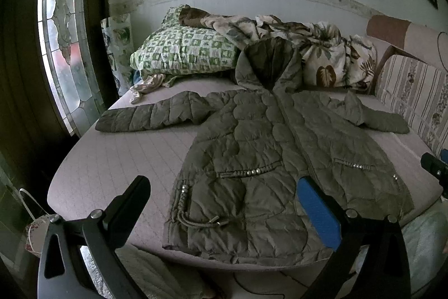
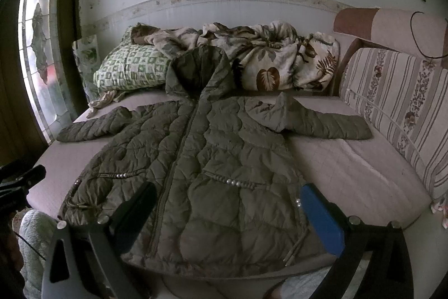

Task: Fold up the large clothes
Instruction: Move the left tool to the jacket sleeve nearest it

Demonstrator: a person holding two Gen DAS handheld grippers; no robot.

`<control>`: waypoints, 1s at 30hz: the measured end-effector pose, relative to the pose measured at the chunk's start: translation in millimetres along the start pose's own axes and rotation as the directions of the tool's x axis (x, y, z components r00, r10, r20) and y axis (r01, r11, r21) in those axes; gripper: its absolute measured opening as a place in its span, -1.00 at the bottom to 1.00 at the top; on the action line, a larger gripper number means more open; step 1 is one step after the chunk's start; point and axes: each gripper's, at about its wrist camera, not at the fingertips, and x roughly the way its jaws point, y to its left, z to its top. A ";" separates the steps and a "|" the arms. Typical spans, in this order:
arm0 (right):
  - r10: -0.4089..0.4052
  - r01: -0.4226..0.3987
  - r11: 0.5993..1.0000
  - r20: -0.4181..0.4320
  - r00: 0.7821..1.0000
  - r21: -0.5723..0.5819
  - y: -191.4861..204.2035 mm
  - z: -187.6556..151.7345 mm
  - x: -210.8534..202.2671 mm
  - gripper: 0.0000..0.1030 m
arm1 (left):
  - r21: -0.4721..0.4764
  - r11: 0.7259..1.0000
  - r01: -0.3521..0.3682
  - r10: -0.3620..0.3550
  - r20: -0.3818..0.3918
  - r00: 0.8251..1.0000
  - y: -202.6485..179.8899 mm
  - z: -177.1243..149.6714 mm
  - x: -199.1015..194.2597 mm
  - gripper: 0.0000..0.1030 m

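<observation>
An olive quilted hooded jacket [image 1: 268, 147] lies flat and face up on the bed, zipped, sleeves spread to both sides, hood toward the wall. It also shows in the right wrist view [image 2: 212, 159]. My left gripper [image 1: 224, 195] is open and empty, held above the jacket's hem at the near edge of the bed. My right gripper [image 2: 229, 201] is open and empty, also above the hem. The right gripper's tip shows at the far right of the left wrist view [image 1: 434, 167]; the left gripper's tip shows at the left of the right wrist view [image 2: 25, 181].
The pinkish quilted mattress [image 1: 117, 156] carries a green checked pillow [image 1: 184, 52] and a bunched leaf-print blanket [image 1: 316, 52] at the wall. A striped cushion [image 2: 397, 108] lines the right side. A stained-glass door [image 1: 64, 27] stands left. A bag [image 1: 36, 229] sits on the floor.
</observation>
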 end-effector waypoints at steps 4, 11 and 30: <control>0.001 -0.001 1.000 -0.003 1.000 -0.003 1.2 0.7 0.2 1.00 | 0.011 1.000 0.001 0.000 -0.008 1.000 -1.2 1.9 2.0 1.00; 0.032 -0.032 0.998 0.004 0.999 -0.057 19.9 14.1 10.1 1.00 | -0.023 0.999 -0.025 0.023 -0.056 0.998 15.1 7.6 21.4 1.00; 0.188 -0.191 0.956 -0.033 0.982 -0.221 110.8 59.5 64.4 1.00 | -0.261 0.937 -0.233 0.195 -0.163 0.967 168.4 47.6 88.2 1.00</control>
